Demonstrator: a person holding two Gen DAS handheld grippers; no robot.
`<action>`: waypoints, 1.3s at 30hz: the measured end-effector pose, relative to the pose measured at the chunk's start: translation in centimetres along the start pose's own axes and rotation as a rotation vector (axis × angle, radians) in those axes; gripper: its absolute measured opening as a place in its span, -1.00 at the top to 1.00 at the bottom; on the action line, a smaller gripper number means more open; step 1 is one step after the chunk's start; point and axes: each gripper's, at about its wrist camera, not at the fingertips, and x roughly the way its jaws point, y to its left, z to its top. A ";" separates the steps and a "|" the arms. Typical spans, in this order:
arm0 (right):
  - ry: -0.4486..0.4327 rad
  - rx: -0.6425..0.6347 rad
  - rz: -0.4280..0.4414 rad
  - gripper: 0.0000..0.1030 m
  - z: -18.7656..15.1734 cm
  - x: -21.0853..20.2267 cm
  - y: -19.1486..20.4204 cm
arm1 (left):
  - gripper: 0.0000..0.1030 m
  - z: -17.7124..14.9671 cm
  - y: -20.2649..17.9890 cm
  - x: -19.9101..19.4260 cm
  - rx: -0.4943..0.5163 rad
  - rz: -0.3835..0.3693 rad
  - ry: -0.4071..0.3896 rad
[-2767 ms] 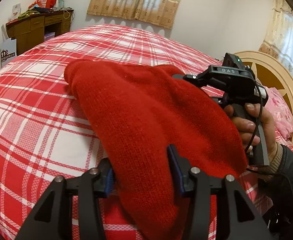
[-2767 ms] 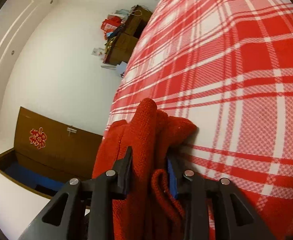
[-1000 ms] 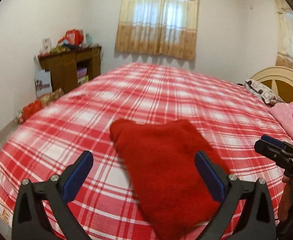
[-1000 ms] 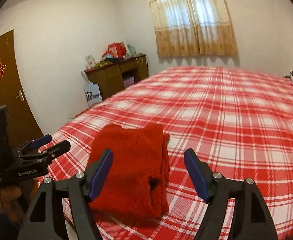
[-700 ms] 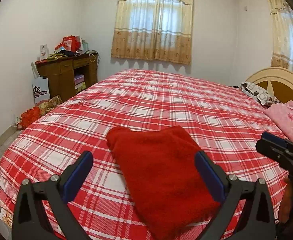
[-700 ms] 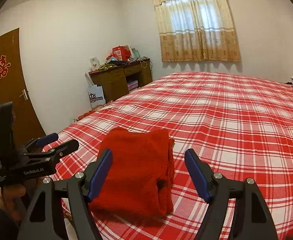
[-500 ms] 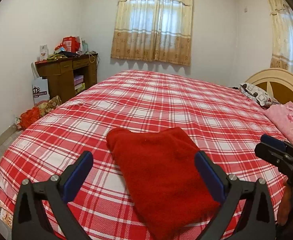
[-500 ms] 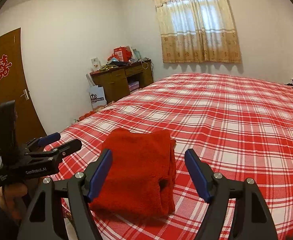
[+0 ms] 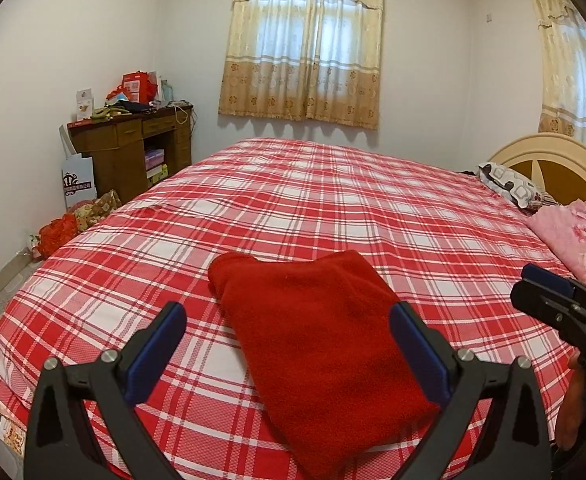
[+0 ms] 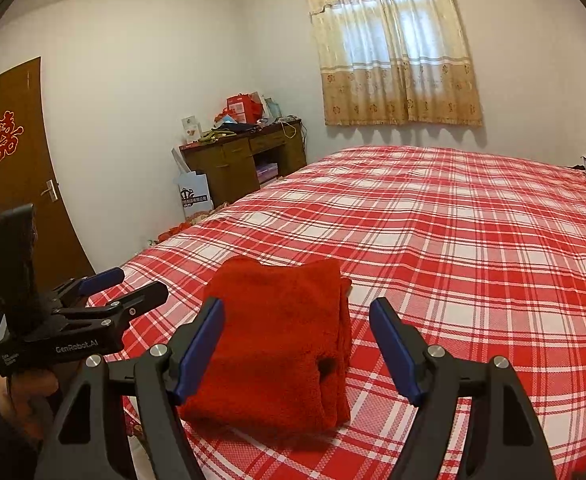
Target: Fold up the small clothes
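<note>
A folded red knit garment (image 9: 325, 344) lies flat near the front corner of the red plaid bed (image 9: 333, 208). It also shows in the right wrist view (image 10: 281, 340), several layers thick. My left gripper (image 9: 289, 344) is open and empty, held back above the garment's near end. My right gripper (image 10: 297, 344) is open and empty, also held back from the garment. The right gripper shows at the right edge of the left wrist view (image 9: 553, 300). The left gripper shows at the left of the right wrist view (image 10: 109, 292).
A brown desk (image 9: 129, 148) piled with items stands by the far left wall, with bags (image 9: 73, 224) on the floor beside it. Pillows (image 9: 513, 188) and a pink cloth (image 9: 573, 232) lie by the headboard at right. A brown door (image 10: 9, 176) is at left.
Both grippers let go of the red garment, opened and pulled back. The garment now lies folded on the bed. In the last half second almost nothing has moved.
</note>
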 end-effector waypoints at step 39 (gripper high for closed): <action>-0.048 -0.017 0.037 -0.48 -0.2 -1.6 1.6 | -1.00 0.0 -0.5 0.3 0.053 0.038 0.000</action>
